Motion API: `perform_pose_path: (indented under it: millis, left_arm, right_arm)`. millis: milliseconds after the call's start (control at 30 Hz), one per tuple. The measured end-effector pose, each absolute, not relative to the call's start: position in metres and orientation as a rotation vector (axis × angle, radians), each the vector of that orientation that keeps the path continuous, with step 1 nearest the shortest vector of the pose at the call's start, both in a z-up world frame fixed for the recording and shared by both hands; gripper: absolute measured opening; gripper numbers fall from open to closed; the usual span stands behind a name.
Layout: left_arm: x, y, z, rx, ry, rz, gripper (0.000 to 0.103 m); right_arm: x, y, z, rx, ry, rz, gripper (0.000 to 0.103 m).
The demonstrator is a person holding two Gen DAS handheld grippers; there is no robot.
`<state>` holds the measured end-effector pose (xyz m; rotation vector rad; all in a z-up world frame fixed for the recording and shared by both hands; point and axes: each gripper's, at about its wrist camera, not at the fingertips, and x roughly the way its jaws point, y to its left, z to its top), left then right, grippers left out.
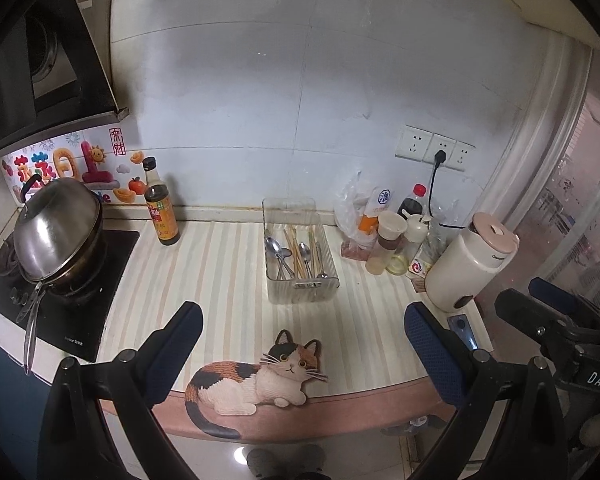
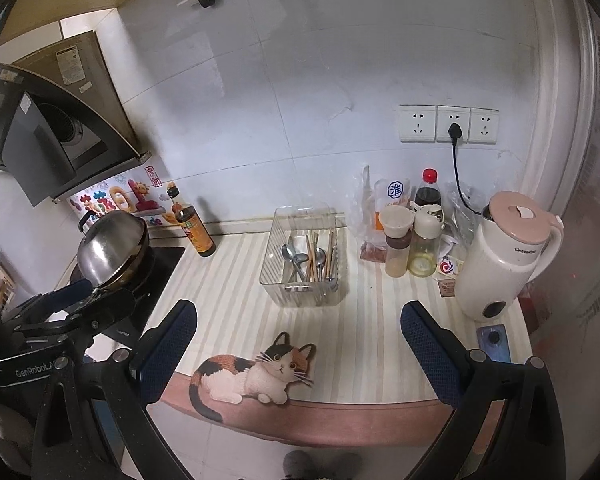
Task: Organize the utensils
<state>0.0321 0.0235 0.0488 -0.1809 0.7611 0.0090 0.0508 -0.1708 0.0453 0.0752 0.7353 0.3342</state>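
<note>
A clear plastic bin (image 1: 300,292) stands in the middle of the striped counter, also in the right wrist view (image 2: 306,296). Inside lie metal spoons (image 1: 278,254) and wooden chopsticks (image 1: 296,252), mixed together; they also show in the right wrist view as spoons (image 2: 294,258) and chopsticks (image 2: 311,254). My left gripper (image 1: 302,334) is open and empty, held off the counter's front edge, well short of the bin. My right gripper (image 2: 298,334) is open and empty, beside it to the right. Each gripper shows at the other view's side edge.
A cat-shaped mat (image 1: 252,376) lies at the counter's front edge. A lidded pan (image 1: 60,236) sits on the stove at left, a sauce bottle (image 1: 162,208) beside it. Condiment bottles (image 1: 392,244), a white kettle (image 2: 504,256) and a phone (image 2: 494,342) stand at right.
</note>
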Motion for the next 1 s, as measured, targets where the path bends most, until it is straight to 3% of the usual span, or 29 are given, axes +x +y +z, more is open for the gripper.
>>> perform_pose_path:
  millis: [1000]
  left_arm:
    - [0.037, 0.029, 0.041, -0.183, 0.774, 0.066, 0.103]
  right_arm:
    - [0.072, -0.16, 0.029, 0.085, 0.772, 0.381, 0.103]
